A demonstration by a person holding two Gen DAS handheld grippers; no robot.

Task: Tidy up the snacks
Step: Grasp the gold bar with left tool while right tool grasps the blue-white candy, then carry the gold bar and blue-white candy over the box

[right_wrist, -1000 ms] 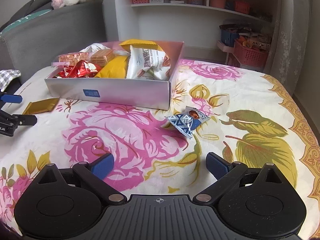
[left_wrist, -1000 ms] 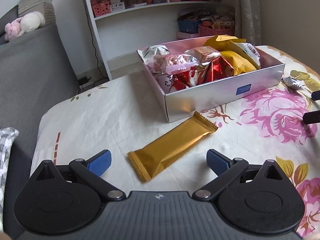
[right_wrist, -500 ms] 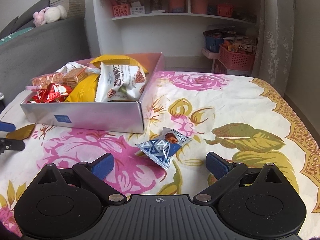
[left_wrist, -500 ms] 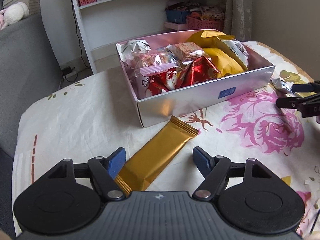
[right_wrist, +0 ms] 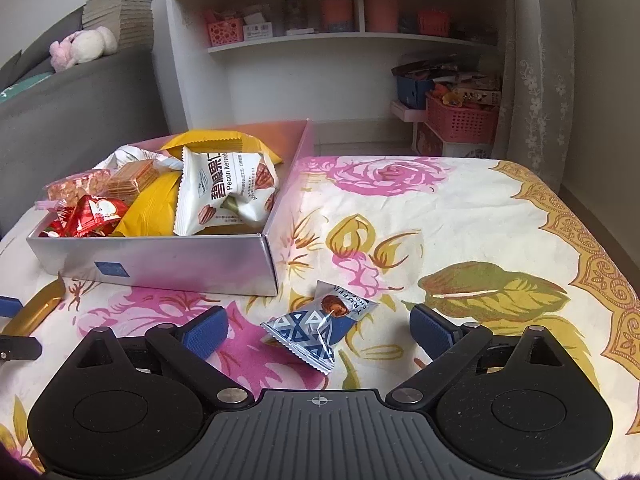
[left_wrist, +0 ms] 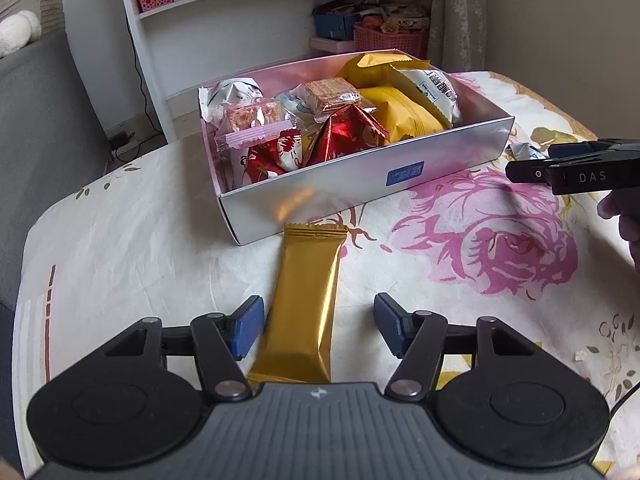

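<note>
A long gold snack bar (left_wrist: 306,300) lies on the flowered tablecloth, its far end touching the silver box (left_wrist: 360,184) full of snack packets. My left gripper (left_wrist: 316,330) is open, with the bar's near end between its fingers. A small blue-and-white chocolate truffle packet (right_wrist: 316,330) lies right of the box (right_wrist: 160,262). My right gripper (right_wrist: 320,330) is open, with the packet between its fingers. The right gripper also shows at the right edge of the left wrist view (left_wrist: 576,168). The gold bar (right_wrist: 34,312) shows at the left in the right wrist view.
A white shelf unit (right_wrist: 320,40) with baskets stands behind the table. A grey sofa (left_wrist: 40,120) is at the left. Pink and blue baskets (right_wrist: 460,120) sit on the floor. The table edge curves at the right (right_wrist: 592,240).
Both grippers moved forward. The gold bar now lies between the left fingers, which narrowed a little. The truffle packet now lies between the right fingers.
</note>
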